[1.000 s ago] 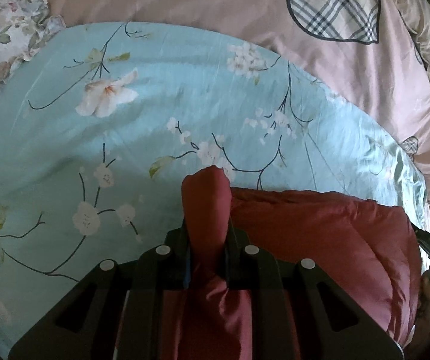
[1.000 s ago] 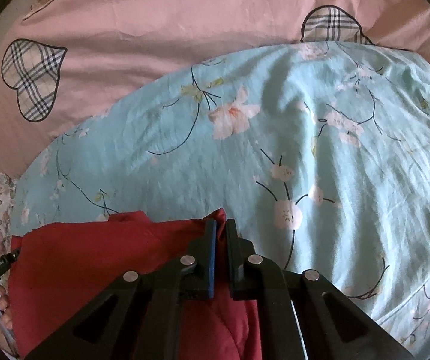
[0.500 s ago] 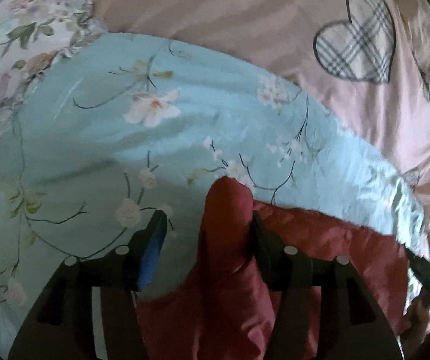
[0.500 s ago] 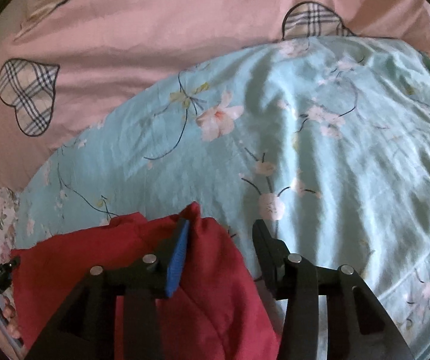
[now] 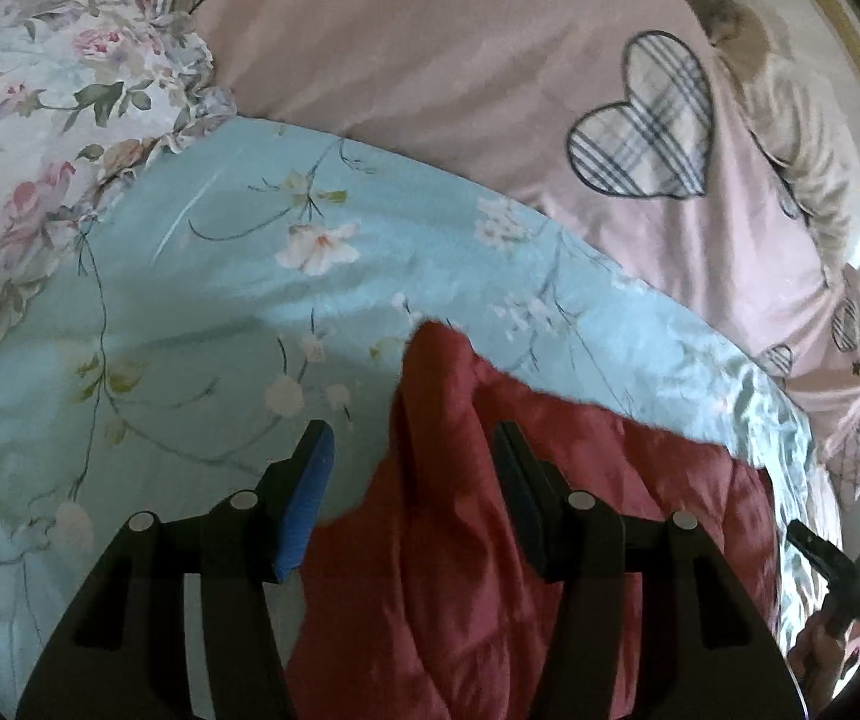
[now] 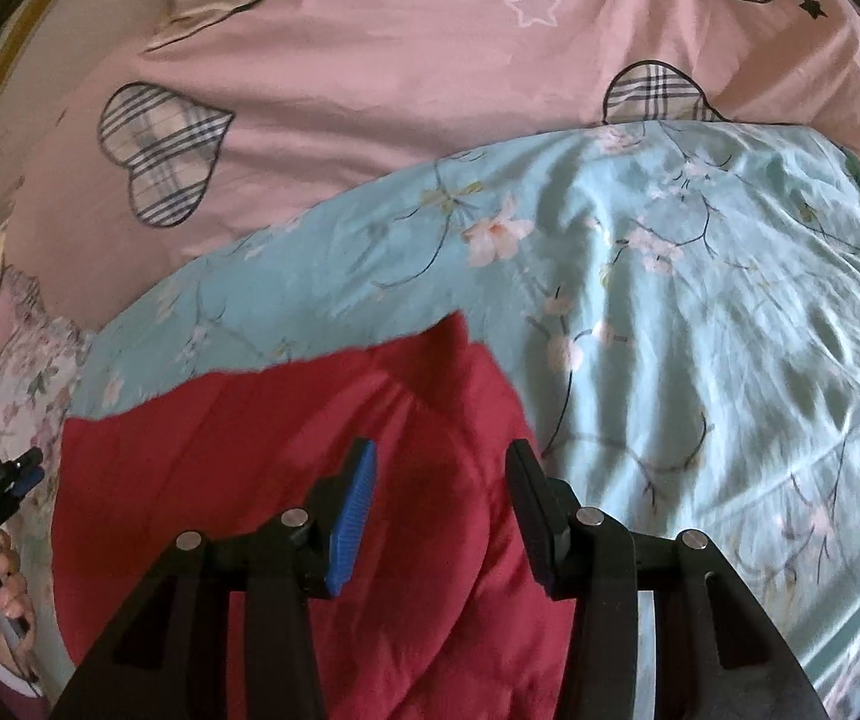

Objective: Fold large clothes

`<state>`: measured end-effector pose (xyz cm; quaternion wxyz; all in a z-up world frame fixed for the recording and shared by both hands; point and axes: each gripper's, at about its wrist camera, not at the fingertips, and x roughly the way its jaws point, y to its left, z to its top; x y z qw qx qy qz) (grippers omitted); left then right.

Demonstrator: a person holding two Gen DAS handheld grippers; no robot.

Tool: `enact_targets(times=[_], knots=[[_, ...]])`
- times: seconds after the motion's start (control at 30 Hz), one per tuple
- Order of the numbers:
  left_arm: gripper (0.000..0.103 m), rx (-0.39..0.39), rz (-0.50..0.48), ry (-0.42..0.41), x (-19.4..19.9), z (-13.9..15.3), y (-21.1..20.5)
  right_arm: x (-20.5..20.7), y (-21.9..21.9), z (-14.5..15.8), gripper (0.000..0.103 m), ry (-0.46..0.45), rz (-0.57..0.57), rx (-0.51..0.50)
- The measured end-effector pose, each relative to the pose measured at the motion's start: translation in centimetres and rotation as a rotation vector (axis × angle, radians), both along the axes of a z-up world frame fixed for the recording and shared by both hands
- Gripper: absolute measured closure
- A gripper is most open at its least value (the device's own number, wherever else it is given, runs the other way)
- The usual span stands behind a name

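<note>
Left tongs (image 5: 411,480) spread wide, red garment (image 5: 460,540) ridge between, unclamped.

Both views are pretty dim, soft indoor light with muted colours. In the left wrist view the only bright spot is blown-out glare at the far right edge, and the teal floral quilt (image 5: 237,276) picks up a pale sheen. Heavy fisheye bending, black vignette in the corners. The red garment (image 6: 285,456) edge looks smeared, and the quilt goes streaky on the right. The tongs (image 6: 439,507) are near-black silhouettes.
</note>
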<state>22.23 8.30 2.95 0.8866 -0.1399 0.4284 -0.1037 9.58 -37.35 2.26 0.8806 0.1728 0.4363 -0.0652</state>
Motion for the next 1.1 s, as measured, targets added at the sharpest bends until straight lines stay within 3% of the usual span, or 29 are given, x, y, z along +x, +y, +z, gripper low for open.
enact_targets(times=[0.5, 0.73, 1.1], knots=[[0.049, 0.051, -0.071, -0.011, -10.0, -1.8, -0.1, -8.7, 2.3, -0.3, 0.046, -0.011, 0.012, 0.027], [0.044, 0.085, -0.110, -0.011, -13.1, -2.1, -0.8, -12.5, 3.6, -0.1, 0.043, -0.030, 0.004, 0.045], [0.039, 0.116, -0.150, 0.001, -16.0, -2.6, -1.4, -16.3, 5.9, -0.1, 0.036, -0.019, 0.004, -0.032]])
